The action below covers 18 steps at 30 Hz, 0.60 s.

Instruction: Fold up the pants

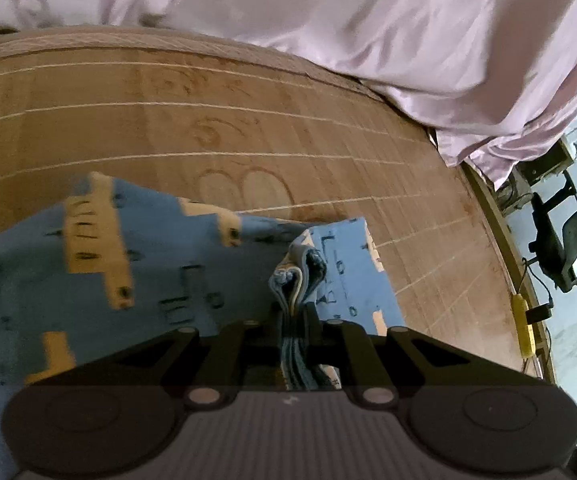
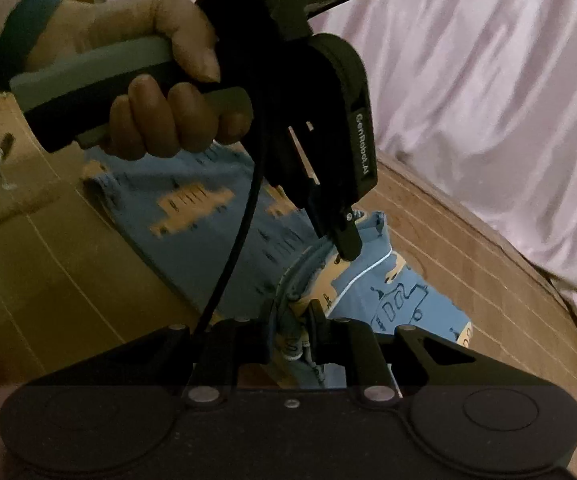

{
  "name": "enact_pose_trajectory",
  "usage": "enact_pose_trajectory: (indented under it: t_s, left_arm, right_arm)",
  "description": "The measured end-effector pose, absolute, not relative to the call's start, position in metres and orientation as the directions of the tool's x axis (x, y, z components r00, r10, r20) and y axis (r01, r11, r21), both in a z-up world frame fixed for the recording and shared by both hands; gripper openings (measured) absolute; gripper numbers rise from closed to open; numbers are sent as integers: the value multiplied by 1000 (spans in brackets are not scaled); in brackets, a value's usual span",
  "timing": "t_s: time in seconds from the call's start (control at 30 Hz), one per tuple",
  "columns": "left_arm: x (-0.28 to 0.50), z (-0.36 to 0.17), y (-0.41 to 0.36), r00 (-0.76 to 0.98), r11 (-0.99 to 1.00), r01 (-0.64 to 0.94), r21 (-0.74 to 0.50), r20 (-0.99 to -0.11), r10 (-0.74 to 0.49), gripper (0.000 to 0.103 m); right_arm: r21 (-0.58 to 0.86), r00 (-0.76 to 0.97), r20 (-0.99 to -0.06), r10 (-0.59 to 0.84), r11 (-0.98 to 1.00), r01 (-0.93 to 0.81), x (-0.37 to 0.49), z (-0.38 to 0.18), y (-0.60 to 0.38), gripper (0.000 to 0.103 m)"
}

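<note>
Bamboo mat (image 1: pixel 248 128), pink satin sheet (image 1: pixel 368 20) bunched behind.
Blue printed pants (image 1: pixel 168 264) with tan patches; left gripper (image 1: pixel 293 320) and right gripper (image 2: pixel 292 332) each clamp bunched fabric.

The blue cotton pants with yellow vehicle prints (image 1: pixel 160 256) run off the left wrist view's left edge, their print smeared, perhaps by motion blur.

L wrist cam close over pants (image 1: pixel 160 264), facing sheet (image 1: pixel 368 20), R wrist cam close, same pants, mat (image 2: pixel 68 240)
</note>
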<state>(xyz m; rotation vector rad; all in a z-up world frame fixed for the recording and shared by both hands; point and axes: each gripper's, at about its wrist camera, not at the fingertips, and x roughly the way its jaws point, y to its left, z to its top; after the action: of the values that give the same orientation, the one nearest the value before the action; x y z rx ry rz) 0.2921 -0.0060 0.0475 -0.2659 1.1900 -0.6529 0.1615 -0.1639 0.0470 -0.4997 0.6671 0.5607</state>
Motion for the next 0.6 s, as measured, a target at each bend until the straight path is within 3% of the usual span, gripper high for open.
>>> enact_pose_trajectory:
  t_s: [0.5, 0.6]
  left_arm:
    - [293, 24, 64, 227, 822, 282, -496, -797, -559, 10]
    - [292, 15, 64, 214, 838, 275, -472, -819, -532, 18]
  right_arm:
    - [-177, 542, -739, 399, 661, -729, 177, 35, -103, 17]
    - [-173, 511, -763, 395, 636, -752, 176, 24, -97, 19]
